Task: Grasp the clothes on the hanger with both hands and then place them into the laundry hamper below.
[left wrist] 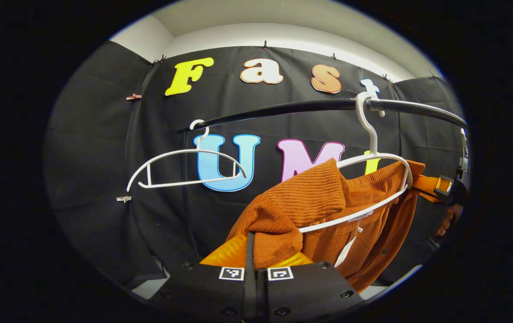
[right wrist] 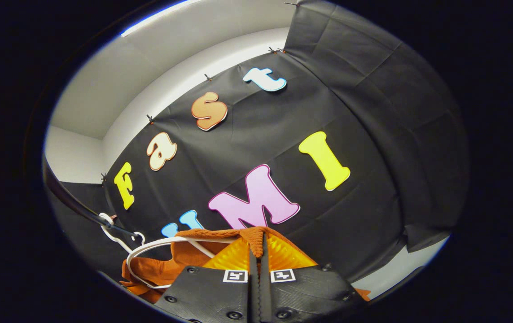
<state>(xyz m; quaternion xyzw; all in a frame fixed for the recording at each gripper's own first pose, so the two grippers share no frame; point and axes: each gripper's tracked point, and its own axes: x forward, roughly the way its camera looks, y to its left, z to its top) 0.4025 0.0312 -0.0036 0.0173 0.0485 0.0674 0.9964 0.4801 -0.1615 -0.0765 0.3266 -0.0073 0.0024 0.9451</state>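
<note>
Left gripper (left wrist: 256,262), bottom centre of the left gripper view: jaws closed on a bunched fold of the orange sweater (left wrist: 323,202), ribbed knit pinched between them. The sweater sits centre to lower right of that frame, draped over a white hanger (left wrist: 373,179). The hanger's hook is over the black rail (left wrist: 283,110), which runs across the upper middle of the frame. The sweater's near shoulder is pulled off the hanger arm toward the gripper; the rest hangs below the hanger bar.

A second white hanger (left wrist: 184,168), bare, hangs on the same rail at centre left, well apart from the sweater.

At the far right edge of the left gripper view, the right gripper (left wrist: 445,184) is at the sweater's other shoulder, with part of a hand (left wrist: 447,220) just below it.

Right gripper (right wrist: 258,251), bottom centre of the right gripper view: jaws closed on the sweater (right wrist: 180,258), a ribbed edge clamped between them. The white hanger (right wrist: 148,249) and the rail (right wrist: 72,202) sit at the lower left of that frame; the sweater bunches around the hanger.
</note>
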